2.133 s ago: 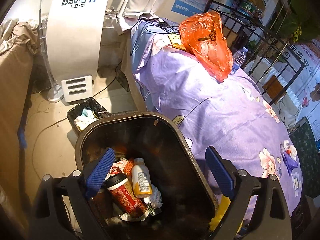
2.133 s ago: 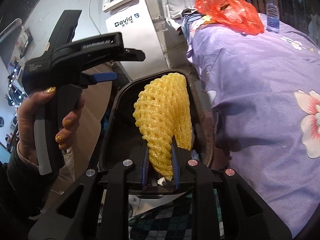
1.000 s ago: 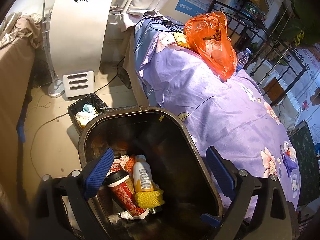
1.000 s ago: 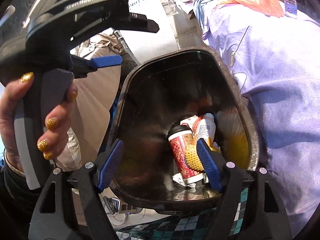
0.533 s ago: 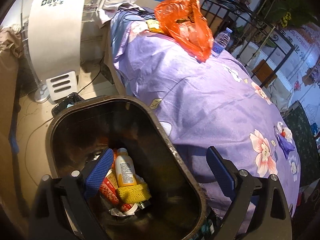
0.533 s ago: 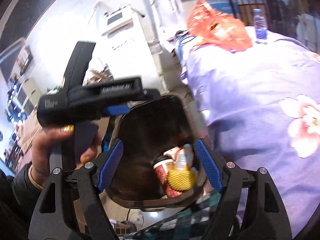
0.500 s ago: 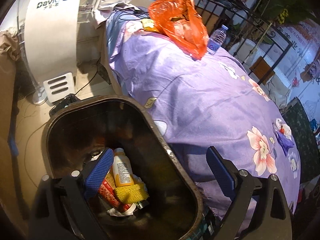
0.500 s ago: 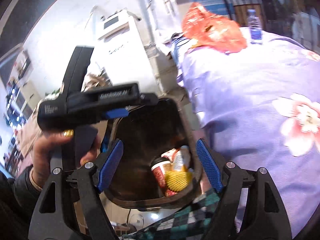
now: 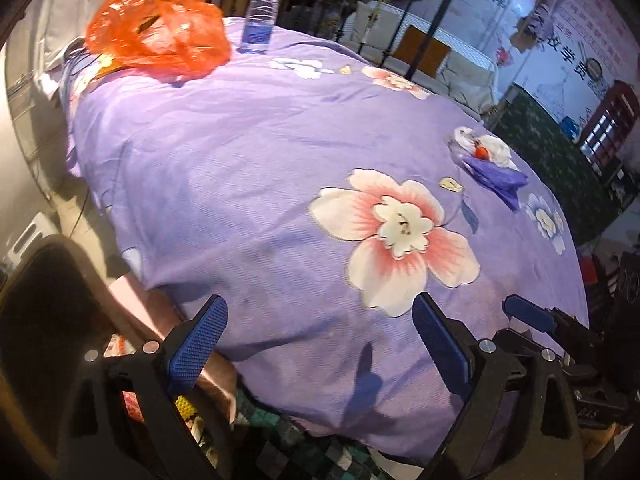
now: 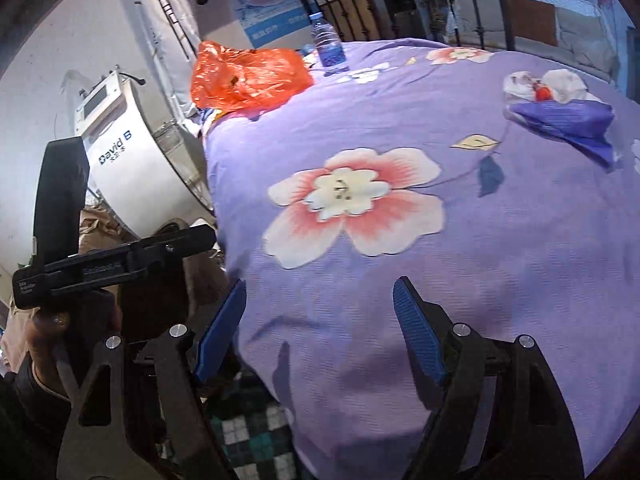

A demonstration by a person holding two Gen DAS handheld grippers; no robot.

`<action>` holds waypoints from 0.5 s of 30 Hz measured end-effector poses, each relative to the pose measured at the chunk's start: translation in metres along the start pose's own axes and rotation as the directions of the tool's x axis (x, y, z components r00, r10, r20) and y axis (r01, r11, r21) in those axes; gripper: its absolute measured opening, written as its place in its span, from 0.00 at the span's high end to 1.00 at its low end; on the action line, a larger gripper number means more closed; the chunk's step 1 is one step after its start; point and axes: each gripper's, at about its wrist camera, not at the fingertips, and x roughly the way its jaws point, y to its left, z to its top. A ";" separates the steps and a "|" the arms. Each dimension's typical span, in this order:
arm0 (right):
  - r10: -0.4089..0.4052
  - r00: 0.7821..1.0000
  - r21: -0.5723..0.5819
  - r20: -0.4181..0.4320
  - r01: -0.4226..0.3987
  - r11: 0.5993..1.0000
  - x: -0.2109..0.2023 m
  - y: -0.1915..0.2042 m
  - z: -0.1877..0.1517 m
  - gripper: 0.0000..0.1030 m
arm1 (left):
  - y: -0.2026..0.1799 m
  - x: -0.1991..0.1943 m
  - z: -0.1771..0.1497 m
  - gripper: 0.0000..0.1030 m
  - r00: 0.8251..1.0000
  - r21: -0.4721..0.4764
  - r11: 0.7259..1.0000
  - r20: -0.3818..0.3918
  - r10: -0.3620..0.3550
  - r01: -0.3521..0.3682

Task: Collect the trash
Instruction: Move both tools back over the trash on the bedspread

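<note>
A purple flowered cloth covers the table (image 9: 248, 168). On its far right lies a crumpled purple wrapper (image 9: 494, 176) with white tissue and a small red bit (image 9: 482, 148); it also shows in the right wrist view (image 10: 568, 120). My left gripper (image 9: 320, 344) is open and empty over the table's near edge. My right gripper (image 10: 320, 328) is open and empty over the same edge. The dark trash bin (image 9: 44, 312) stands at lower left, with a bit of yellow net (image 9: 185, 405) showing behind my left finger.
An orange plastic bag (image 9: 156, 36) and a water bottle (image 9: 260, 20) stand at the table's far end, also in the right wrist view (image 10: 248, 76). A white "David B" machine (image 10: 132, 176) stands left of the table. Black iron railings run behind it.
The yellow net left my right gripper and dropped into the bin. Both grippers then swung right from over the bin to over the table.
</note>
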 end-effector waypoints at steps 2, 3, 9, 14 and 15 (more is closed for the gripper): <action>-0.031 1.000 0.020 -0.005 0.031 0.999 -0.008 -0.022 0.004 0.26 | -0.016 0.007 0.008 0.11 1.000 0.035 0.999 -0.006 -0.023 0.024; -0.055 0.999 0.030 -0.004 0.055 0.998 -0.013 -0.032 0.006 0.26 | -0.024 0.010 0.011 0.11 0.999 0.050 0.998 -0.009 -0.035 0.035; -0.195 0.980 0.084 0.033 0.192 0.978 -0.037 -0.093 0.033 0.26 | -0.069 0.031 0.037 0.11 0.996 0.130 0.988 -0.025 -0.083 0.086; -0.299 0.954 -0.017 0.035 0.299 0.954 -0.040 -0.127 0.066 0.26 | -0.101 0.051 0.051 0.11 0.992 0.178 0.977 -0.054 -0.112 0.120; -0.321 0.946 -0.057 0.034 0.323 0.945 -0.036 -0.131 0.074 0.26 | -0.106 0.053 0.052 0.11 0.992 0.186 0.975 -0.057 -0.116 0.125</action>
